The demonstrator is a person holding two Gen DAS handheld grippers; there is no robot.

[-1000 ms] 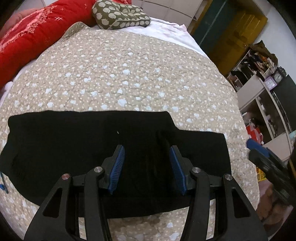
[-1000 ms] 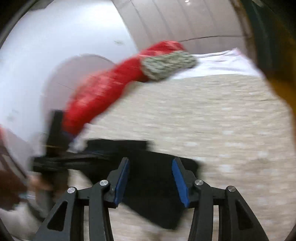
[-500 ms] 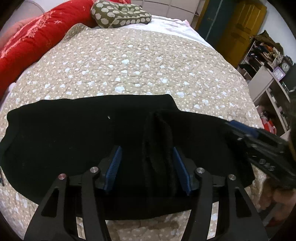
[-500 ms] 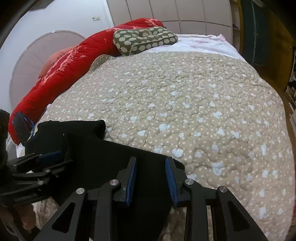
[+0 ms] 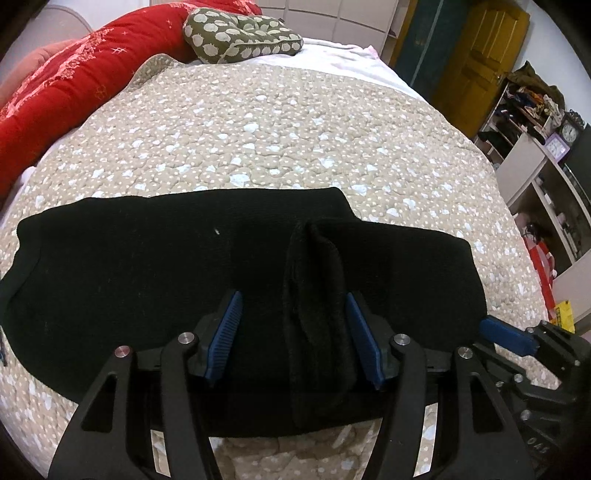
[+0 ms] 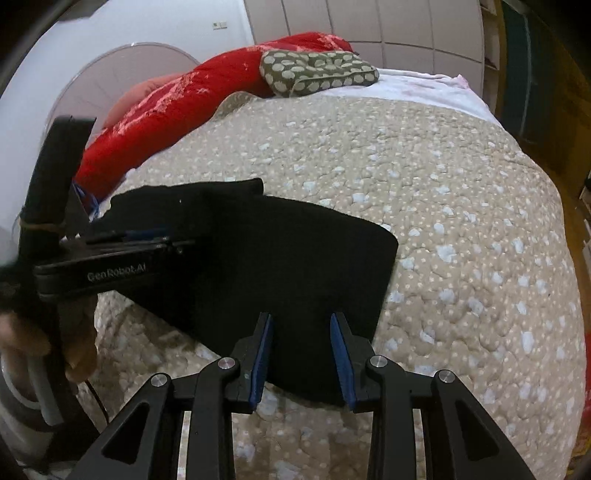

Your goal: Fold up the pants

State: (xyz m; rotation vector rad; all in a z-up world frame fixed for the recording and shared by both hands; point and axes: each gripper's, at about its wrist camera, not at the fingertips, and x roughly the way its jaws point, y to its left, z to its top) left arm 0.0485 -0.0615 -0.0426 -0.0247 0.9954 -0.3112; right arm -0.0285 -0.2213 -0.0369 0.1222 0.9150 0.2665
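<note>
Since the earlier frames both grippers have dropped closer to the black pants [image 5: 155,266], which now fill more of each view; the right gripper [image 6: 302,354], blurred and high a second ago, now sits low over the garment's right end.

Pants: laid flat in a long band across the near edge of the beige quilt [image 5: 258,129], one lengthwise fold of cloth standing up as a ridge [image 5: 314,295] near the middle. A small white speck [image 5: 217,232] shows on the fabric left of the ridge.

Left gripper [image 5: 291,343]: jaws wide, blue pads either side of the ridge, not pressing it. Whether the tips touch the cloth, cannot tell.

Right gripper: jaws at a narrow-to-middling gap, standing apart over the pants' right-end corner; black cloth shows between the pads, no pinch visible. From the left wrist view only one blue pad and black linkage of it show at the pants' right end [image 5: 508,334].

Writing: "GenRobot.AI" in pale letters on the side of the left gripper's body [image 6: 118,275], seen from the right wrist. A hand [image 6: 79,332] grips its handle below.

Beyond the pants, at the quilt's far end: red bedding [image 5: 55,88], olive spotted pillow [image 5: 240,31], white sheet [image 5: 351,59]. Right of the quilt: yellow door [image 5: 480,48], shelves with two clocks [image 5: 563,138].
</note>
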